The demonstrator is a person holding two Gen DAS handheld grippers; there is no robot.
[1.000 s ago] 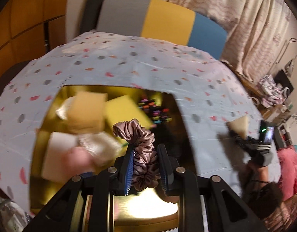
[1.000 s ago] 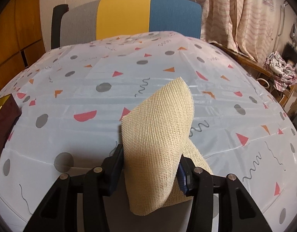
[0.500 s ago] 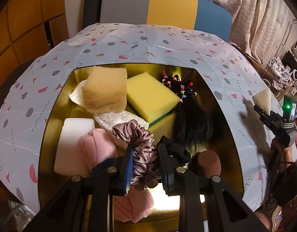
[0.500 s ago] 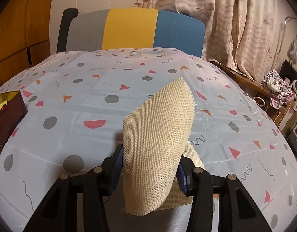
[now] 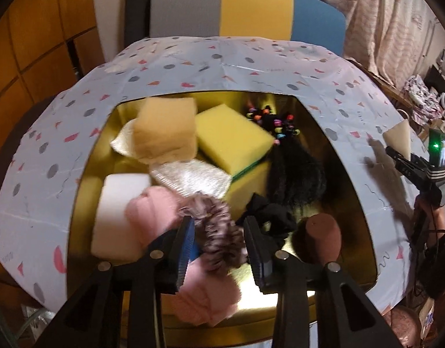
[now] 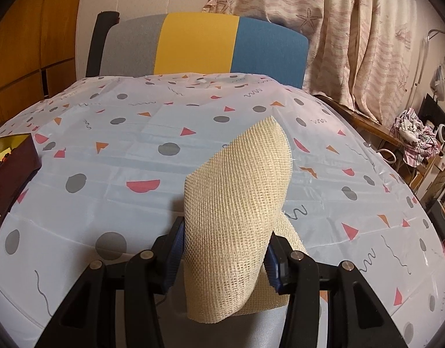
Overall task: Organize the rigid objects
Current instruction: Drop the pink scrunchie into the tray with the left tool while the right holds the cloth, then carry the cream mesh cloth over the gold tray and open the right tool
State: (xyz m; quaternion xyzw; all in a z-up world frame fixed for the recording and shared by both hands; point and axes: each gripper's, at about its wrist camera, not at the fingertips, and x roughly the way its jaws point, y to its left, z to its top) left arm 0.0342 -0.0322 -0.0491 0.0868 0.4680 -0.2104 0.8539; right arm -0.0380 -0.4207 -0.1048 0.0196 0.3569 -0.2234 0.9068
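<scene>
**Left wrist view: scrunchie release over the gold box**

Your left gripper (image 5: 219, 249) points down into the gold box (image 5: 350, 203) at lower centre of the frame. Its jaws are opening; the mauve satin scrunchie (image 5: 219, 232), blurred, sits between them, and you cannot tell whether the pads touch it. Around it lie a pink plush item (image 5: 153, 217), a white sponge block (image 5: 118, 220), a yellow sponge (image 5: 231, 142) and a black wig with coloured beads (image 5: 295, 174).

In the right wrist view, your right gripper (image 6: 222, 249) is clamped on a folded beige mesh cloth (image 6: 237, 211) at lower centre, above the patterned tablecloth (image 6: 135, 156).
</scene>
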